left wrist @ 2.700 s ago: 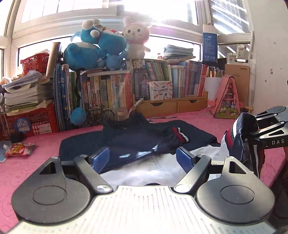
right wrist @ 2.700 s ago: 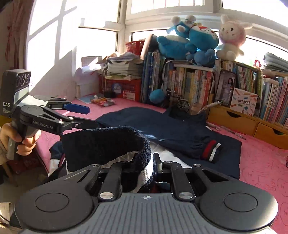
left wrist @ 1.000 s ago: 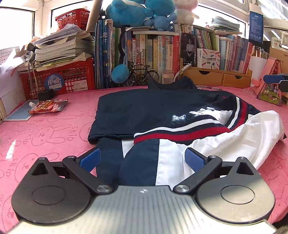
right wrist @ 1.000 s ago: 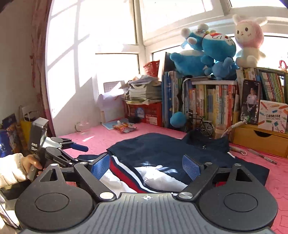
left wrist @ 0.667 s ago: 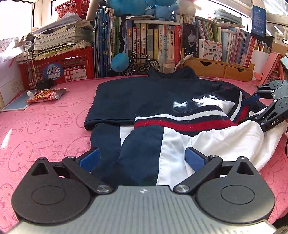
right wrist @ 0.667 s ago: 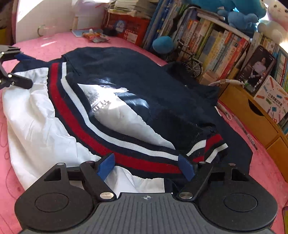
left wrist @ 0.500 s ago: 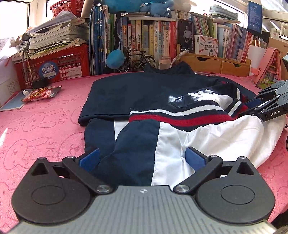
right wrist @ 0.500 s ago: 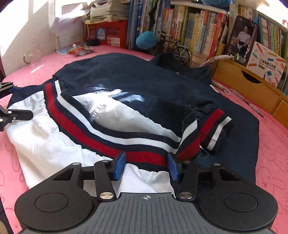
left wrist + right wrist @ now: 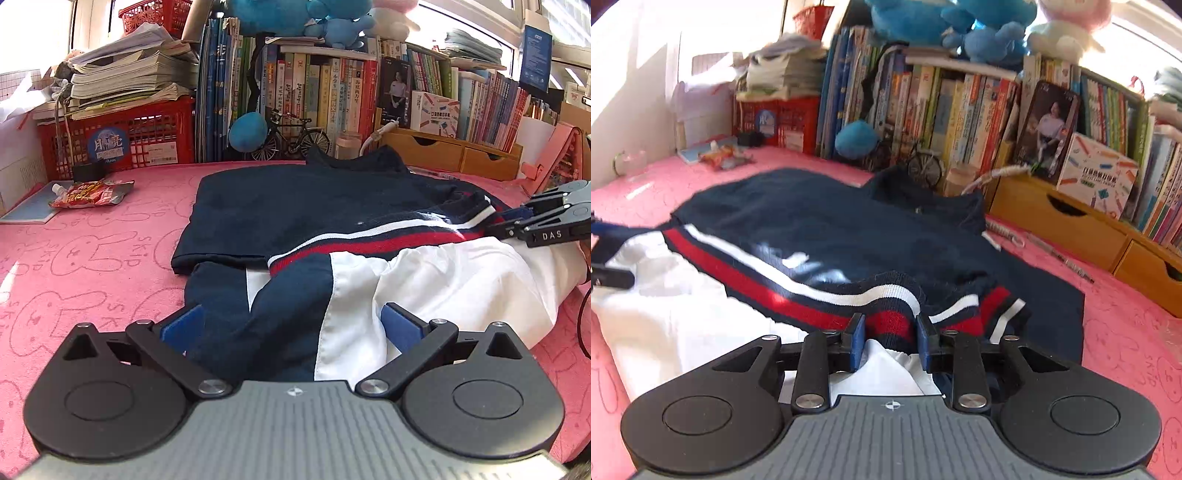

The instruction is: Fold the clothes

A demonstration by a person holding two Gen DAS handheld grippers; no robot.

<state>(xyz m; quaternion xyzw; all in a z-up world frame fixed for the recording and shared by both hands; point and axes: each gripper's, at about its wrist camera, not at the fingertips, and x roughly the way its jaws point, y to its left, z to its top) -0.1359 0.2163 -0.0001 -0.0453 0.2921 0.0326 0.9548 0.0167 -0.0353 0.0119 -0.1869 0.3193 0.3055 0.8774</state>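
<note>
Jacket (image 9: 295,214), navy with white panels and a red-white striped hem, lies rumpled on your pink worktop (image 9: 92,258), collar toward the books. Red crate (image 9: 122,136) holds stacked papers. Your right gripper (image 9: 891,341) pinches the striped hem; your left gripper (image 9: 291,326) stands released.

Black claw (image 9: 291,326), blue pads (image 9: 183,326), silver screws, "DAS" marking.
</note>
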